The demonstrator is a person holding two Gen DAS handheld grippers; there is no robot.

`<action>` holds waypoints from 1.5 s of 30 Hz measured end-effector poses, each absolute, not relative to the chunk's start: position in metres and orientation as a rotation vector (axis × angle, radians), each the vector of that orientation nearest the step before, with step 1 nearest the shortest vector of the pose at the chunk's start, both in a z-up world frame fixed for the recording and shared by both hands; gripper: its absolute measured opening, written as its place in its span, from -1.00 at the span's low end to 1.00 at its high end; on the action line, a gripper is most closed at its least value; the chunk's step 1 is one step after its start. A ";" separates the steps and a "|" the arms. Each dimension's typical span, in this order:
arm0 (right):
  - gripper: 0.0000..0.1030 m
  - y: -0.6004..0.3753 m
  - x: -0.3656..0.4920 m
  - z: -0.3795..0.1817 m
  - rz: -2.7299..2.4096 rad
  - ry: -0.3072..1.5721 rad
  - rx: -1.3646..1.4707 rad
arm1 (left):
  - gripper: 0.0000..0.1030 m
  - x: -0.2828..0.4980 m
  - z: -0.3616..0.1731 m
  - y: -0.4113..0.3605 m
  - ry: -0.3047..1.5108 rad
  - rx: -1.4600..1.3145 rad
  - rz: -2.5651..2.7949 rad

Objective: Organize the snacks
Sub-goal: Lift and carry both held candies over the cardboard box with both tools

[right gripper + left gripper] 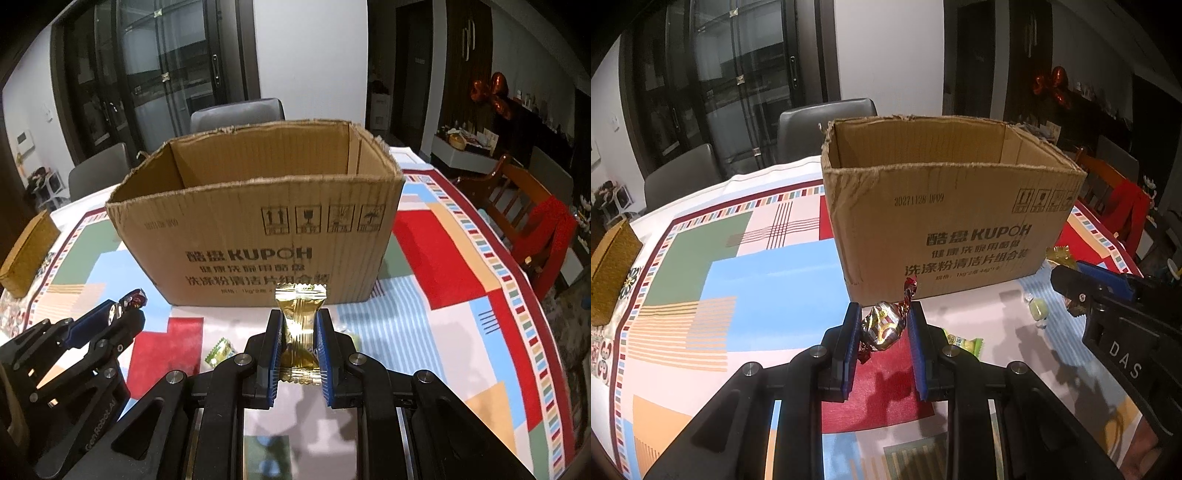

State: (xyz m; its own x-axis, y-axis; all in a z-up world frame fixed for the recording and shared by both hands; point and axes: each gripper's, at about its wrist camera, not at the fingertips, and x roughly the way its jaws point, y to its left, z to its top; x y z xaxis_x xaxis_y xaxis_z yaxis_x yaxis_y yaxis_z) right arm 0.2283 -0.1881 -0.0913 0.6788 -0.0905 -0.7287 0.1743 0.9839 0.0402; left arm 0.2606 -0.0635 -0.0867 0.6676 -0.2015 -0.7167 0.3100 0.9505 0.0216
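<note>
1. Cardboard dominates both wrist views: an open-topped brown carton [945, 206] stands on the patterned tablecloth [768, 280] directly ahead of both grippers, its printed long wall facing them and its rim above the level of both sets of fingertips.

2. Left gripper [882, 326]: jaws closed most of the way on a foil-wrapped candy [882, 326], silver with red twisted ends. Its long axis runs roughly up and away between the pads, one twist [910, 290] pointing toward the carton wall, the other hanging near the left pad.

3. Right gripper [300, 334]: jaws drawn in tight on a gold snack packet [301, 317], pinching its waist. The packet stands upright along the fingers, its crimped top edge pointing at the carton's front wall.

4. The deciding relation: the carton's opening lies forward of and above both loads, so each piece would likely need lifting over the near rim before release. Neither gripper looks clearly nearer; the left sits toward the carton's left corner, the right nearer its middle.

5. Loose on the cloth between the grippers and the carton lie a green-wrapped sweet [220, 350] and a pale green candy [1038, 308]; a further gold wrapper [1060, 256] shows by the carton's right corner, though fisheye blur makes it hard to say whether it touches the wall.

6. A woven tan box [609, 273] sits at the table's far left, well apart.
</note>
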 end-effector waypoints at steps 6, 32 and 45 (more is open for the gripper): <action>-0.63 -0.191 0.228 -0.080 -0.146 0.785 0.103 | -0.51 0.260 -0.074 -0.064 0.773 0.143 -0.287; -0.63 -0.194 0.229 -0.033 -0.125 0.679 0.059 | -0.51 0.263 -0.026 -0.068 0.704 0.128 -0.288; -0.63 -0.200 0.236 -0.015 -0.124 0.635 0.049 | -0.51 0.269 -0.007 -0.075 0.661 0.133 -0.299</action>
State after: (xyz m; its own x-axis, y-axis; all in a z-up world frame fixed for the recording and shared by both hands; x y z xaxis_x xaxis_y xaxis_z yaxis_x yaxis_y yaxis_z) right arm 0.2359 -0.2001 -0.0148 0.7980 -0.1005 -0.5942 0.1305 0.9914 0.0075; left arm 0.2690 -0.0755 -0.0066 0.7482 -0.2307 -0.6220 0.3146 0.9488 0.0265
